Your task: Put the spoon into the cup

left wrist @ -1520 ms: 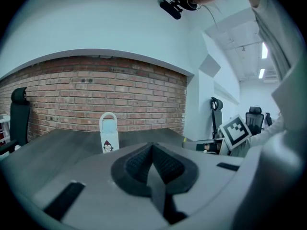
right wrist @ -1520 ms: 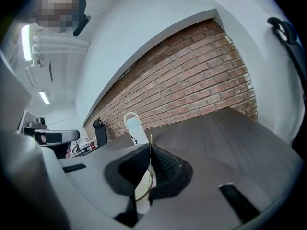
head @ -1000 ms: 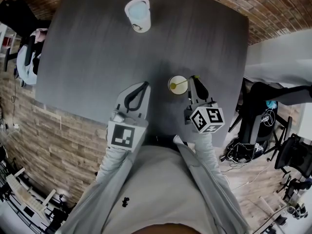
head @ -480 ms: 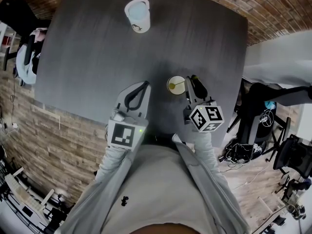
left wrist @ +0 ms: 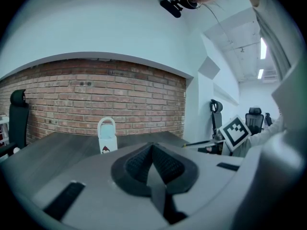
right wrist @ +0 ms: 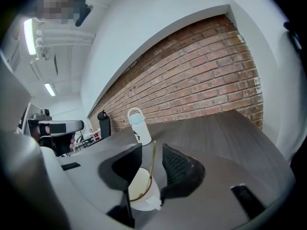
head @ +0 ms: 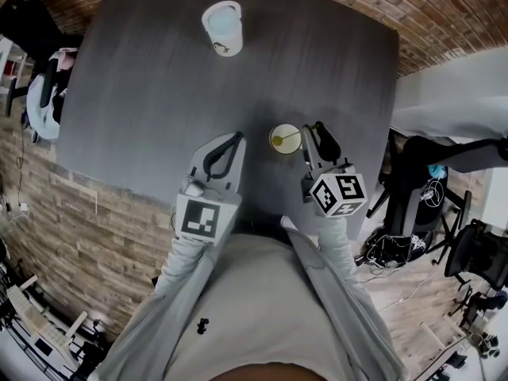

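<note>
Two views split the account: the head view has the spoon (head: 292, 136) resting in the small cup (head: 287, 148) on the dark table (head: 143, 94), just beside the right gripper (head: 311, 129). Only the right gripper view shows those jaws opening, with the handle standing free between them. The left gripper (left wrist: 152, 156), in its own view, has its jaws pressed together on nothing, facing a white bottle (left wrist: 107, 135).

Head view hangs high, staring steeply down at the dark table (head: 159, 94). Both gripper views ride low and close behind their own jaws, facing nearly level toward the brick wall (left wrist: 96, 99) (right one tight on the cup (right wrist: 151, 200)). All three share the white bottle (head: 223, 27).
</note>
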`<state>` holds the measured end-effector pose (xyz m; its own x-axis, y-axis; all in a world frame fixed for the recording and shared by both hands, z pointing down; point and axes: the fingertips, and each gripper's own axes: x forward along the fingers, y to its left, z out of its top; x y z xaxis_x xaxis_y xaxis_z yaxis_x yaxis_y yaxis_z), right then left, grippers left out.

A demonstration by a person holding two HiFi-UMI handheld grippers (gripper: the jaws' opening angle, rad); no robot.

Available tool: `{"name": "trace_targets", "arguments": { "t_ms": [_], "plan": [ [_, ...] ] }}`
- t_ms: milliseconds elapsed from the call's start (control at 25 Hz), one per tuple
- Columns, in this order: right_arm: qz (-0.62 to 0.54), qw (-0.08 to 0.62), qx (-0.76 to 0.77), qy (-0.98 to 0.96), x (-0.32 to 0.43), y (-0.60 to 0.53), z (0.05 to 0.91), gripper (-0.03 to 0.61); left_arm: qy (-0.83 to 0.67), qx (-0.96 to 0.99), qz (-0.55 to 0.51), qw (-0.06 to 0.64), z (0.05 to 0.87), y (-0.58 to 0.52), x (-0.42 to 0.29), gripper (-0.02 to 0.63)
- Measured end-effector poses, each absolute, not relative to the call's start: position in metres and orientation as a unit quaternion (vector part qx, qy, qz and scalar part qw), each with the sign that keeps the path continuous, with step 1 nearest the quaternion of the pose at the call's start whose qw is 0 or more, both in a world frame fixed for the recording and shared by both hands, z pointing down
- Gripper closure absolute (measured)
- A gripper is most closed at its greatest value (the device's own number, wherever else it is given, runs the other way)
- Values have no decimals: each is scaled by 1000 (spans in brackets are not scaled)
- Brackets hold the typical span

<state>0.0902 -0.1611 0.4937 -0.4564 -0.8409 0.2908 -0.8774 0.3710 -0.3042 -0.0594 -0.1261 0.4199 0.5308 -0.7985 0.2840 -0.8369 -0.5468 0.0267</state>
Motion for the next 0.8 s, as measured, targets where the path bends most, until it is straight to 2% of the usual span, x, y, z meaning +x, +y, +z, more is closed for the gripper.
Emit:
{"name": "trace_targets", "arguments": {
  "t_ms": [520, 800],
  "plan": [
    [122, 33, 533, -837, 104, -156, 428, 436, -470, 876, 94, 54, 388, -126, -53, 594],
    [72, 12, 540, -838, 115, -144, 381, 436, -456, 886, 85, 12, 369, -127, -47, 594]
  ]
}}
